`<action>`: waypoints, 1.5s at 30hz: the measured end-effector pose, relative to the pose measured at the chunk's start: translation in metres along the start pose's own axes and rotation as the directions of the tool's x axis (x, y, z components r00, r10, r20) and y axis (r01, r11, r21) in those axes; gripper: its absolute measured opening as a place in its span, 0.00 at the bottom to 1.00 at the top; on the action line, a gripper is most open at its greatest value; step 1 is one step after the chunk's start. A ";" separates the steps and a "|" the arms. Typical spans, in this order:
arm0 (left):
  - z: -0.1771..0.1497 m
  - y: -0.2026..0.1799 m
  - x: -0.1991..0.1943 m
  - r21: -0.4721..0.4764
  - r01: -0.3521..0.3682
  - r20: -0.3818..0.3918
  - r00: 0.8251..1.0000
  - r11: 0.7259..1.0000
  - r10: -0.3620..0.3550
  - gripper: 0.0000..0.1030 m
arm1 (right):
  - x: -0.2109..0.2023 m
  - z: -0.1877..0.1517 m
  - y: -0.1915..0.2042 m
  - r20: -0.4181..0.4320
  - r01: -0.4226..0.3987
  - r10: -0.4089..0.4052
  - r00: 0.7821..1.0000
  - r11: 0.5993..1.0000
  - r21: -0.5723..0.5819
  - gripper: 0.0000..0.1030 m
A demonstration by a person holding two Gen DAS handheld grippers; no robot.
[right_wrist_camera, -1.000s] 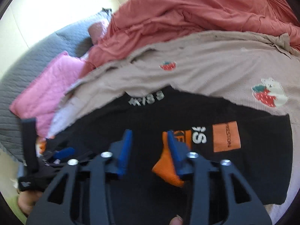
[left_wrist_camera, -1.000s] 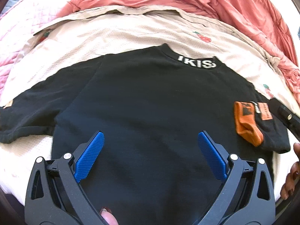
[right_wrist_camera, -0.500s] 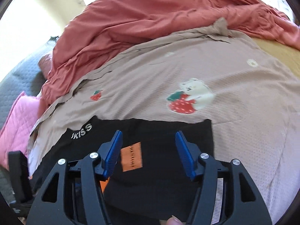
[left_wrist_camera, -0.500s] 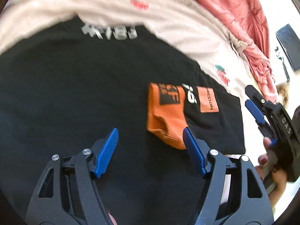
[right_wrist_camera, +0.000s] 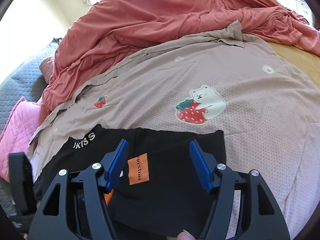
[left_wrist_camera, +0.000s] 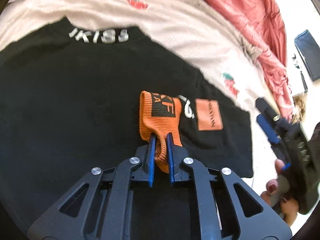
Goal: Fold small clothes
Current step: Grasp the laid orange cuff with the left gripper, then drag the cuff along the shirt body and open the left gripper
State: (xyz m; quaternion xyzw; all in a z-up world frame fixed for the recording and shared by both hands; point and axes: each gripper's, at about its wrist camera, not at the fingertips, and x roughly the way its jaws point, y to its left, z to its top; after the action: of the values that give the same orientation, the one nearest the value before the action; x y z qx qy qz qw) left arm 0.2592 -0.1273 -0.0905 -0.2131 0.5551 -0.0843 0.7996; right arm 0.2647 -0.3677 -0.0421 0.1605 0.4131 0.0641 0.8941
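A black shirt with white collar lettering lies flat on the bed. Its right sleeve is folded inward, so the orange cuff rests on the chest beside an orange patch. My left gripper is shut on the near edge of that cuff, with orange rib knit bunched between the blue pads. My right gripper hovers over the folded sleeve near the patch. Its jaws are opening and the pads press on nothing. A hand holds the right gripper at the shirt's right edge.
The shirt lies on a beige bedspread printed with strawberries and a bear. A salmon duvet is heaped behind it. A pink quilted pillow and a grey quilt lie to the left. A dark flat device sits off the bed.
The left gripper swept right across the shirt to the orange cuff and shut on it. The right gripper swung from the cuff to the sleeve by the patch, its jaws widening.
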 end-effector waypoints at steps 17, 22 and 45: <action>0.025 0.090 -0.136 -0.038 -0.249 0.388 0.889 0.968 0.244 0.05 | -0.001 0.004 -0.008 0.013 0.020 -0.020 1.000 1.000 0.014 0.61; 0.020 0.129 -0.111 -0.094 -0.296 0.313 0.898 0.951 0.310 0.05 | 0.006 -0.002 0.007 -0.001 0.044 -0.044 0.999 0.997 -0.057 0.61; 0.016 0.175 -0.107 -0.133 -0.236 0.264 0.928 0.963 0.264 0.40 | 0.042 -0.042 0.065 -0.216 -0.114 0.053 0.975 0.952 -0.283 0.66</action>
State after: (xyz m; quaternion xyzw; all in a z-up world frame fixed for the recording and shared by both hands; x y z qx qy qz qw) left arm 0.2168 0.0727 -0.0710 -0.1897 0.4628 0.0770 0.8625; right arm 0.2616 -0.2866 -0.0755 0.0360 0.4824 0.1788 0.8568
